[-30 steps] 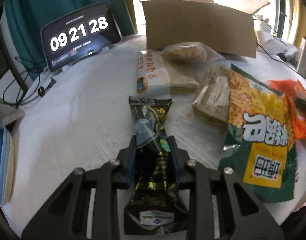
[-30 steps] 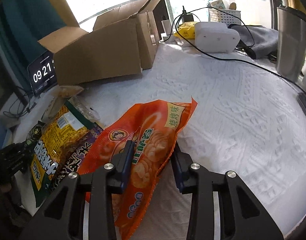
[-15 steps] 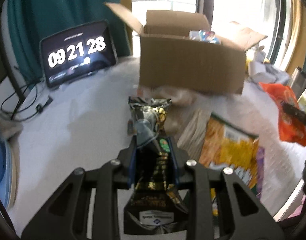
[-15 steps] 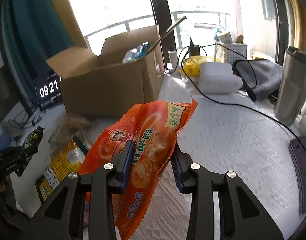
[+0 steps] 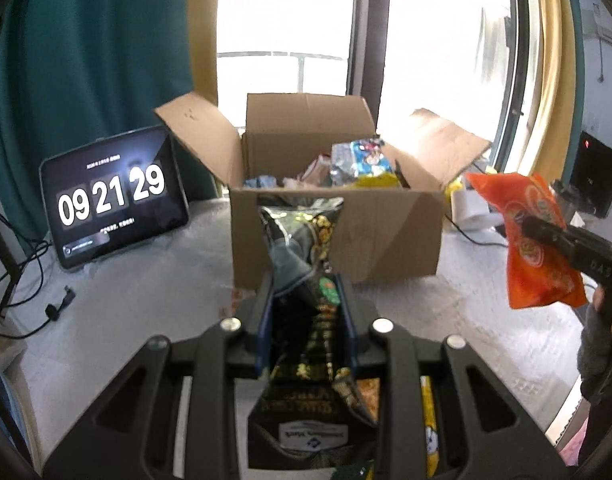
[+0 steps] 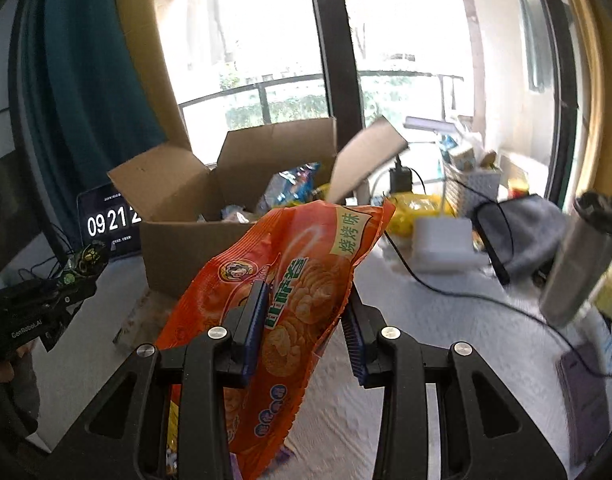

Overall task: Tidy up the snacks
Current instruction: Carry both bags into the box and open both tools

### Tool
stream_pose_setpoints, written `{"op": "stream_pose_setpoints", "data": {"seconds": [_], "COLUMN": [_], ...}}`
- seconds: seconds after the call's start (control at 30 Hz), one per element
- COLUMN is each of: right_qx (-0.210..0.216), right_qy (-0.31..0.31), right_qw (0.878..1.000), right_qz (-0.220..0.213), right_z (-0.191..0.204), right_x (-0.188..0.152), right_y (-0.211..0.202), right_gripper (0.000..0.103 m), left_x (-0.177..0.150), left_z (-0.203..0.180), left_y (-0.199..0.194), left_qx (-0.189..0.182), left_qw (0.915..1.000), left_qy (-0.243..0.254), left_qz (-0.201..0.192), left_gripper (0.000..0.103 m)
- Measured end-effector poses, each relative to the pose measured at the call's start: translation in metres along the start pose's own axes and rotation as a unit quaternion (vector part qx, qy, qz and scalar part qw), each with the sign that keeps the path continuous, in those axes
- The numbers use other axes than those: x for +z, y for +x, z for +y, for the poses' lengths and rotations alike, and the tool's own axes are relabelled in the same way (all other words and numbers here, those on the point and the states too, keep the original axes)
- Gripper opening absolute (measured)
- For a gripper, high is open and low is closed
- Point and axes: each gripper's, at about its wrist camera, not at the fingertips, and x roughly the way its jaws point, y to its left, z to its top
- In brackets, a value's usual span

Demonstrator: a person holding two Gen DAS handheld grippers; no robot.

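Observation:
My left gripper (image 5: 305,300) is shut on a black snack bag (image 5: 306,264) and holds it in the air in front of the open cardboard box (image 5: 338,236). The box holds several snack packets (image 5: 362,160). My right gripper (image 6: 304,308) is shut on an orange snack bag (image 6: 294,276), lifted above the table and short of the same box (image 6: 178,248). In the left wrist view the orange bag (image 5: 534,240) hangs at the right in the other gripper. The right wrist view shows the left gripper (image 6: 66,284) at the far left with the black bag.
A tablet clock (image 5: 110,196) leans left of the box, with cables (image 5: 22,272) beside it. Right of the box lie a white adapter (image 6: 442,244), a grey cloth (image 6: 522,232), a steel tumbler (image 6: 578,272) and a cable (image 6: 466,296). More snack bags lie below the grippers.
Both grippers have risen off the table with their bags and tilted up toward the box. The box's inside and the window have come into view; the snacks on the table dropped out of sight.

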Motion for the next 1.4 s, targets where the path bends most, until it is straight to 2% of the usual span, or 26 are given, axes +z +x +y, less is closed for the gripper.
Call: {"op": "stream_pose_setpoints", "data": {"seconds": [0.1, 0.2, 0.37, 0.53, 0.67, 1.03, 1.23, 1.3, 1.33, 1.37, 1.4], "right_qx": [0.008, 0.017, 0.028, 0.037, 0.045, 0.047, 0.039, 0.037, 0.039, 0.042, 0.045], "right_qy": [-0.011, -0.016, -0.037, -0.022, -0.003, -0.021, -0.027, -0.024, -0.022, -0.022, -0.021], "right_qw": [1.0, 1.0, 0.998, 0.998, 0.997, 0.997, 0.998, 0.999, 0.999, 0.999, 0.999], "right_qz": [-0.005, -0.009, -0.03, -0.047, -0.061, -0.059, -0.041, -0.033, -0.025, -0.021, -0.017], "right_z": [0.009, 0.016, 0.029, 0.028, 0.027, 0.036, 0.045, 0.045, 0.045, 0.046, 0.046], "right_x": [0.01, 0.024, 0.054, 0.085, 0.101, 0.128, 0.133, 0.134, 0.136, 0.137, 0.138], "right_y": [0.01, 0.023, 0.04, 0.059, 0.073, 0.125, 0.165, 0.176, 0.185, 0.189, 0.193], "right_gripper": [0.038, 0.038, 0.038, 0.038, 0.038, 0.038, 0.039, 0.039, 0.041, 0.051, 0.056], "left_x": [0.01, 0.025, 0.054, 0.078, 0.093, 0.13, 0.148, 0.152, 0.153, 0.155, 0.156], "left_z": [0.009, 0.013, 0.017, 0.017, 0.011, 0.014, 0.019, 0.025, 0.027, 0.029, 0.03], "left_y": [0.005, 0.007, 0.017, 0.036, 0.05, 0.08, 0.116, 0.122, 0.123, 0.123, 0.123], "left_qx": [-0.004, 0.004, -0.008, 0.01, 0.009, 0.021, 0.039, 0.041, 0.04, 0.038, 0.037], "left_qw": [0.9999, 0.9996, 0.9987, 0.9979, 0.9975, 0.9955, 0.9968, 0.9966, 0.9966, 0.9966, 0.9964], "left_qy": [-0.007, 0.008, 0.012, 0.012, 0.015, 0.008, 0.003, -0.007, -0.01, -0.014, -0.019], "left_qz": [-0.007, -0.028, -0.048, -0.064, -0.069, -0.092, -0.07, -0.072, -0.071, -0.072, -0.073], "left_gripper": [0.029, 0.029, 0.029, 0.029, 0.029, 0.029, 0.031, 0.034, 0.045, 0.05, 0.058]}}
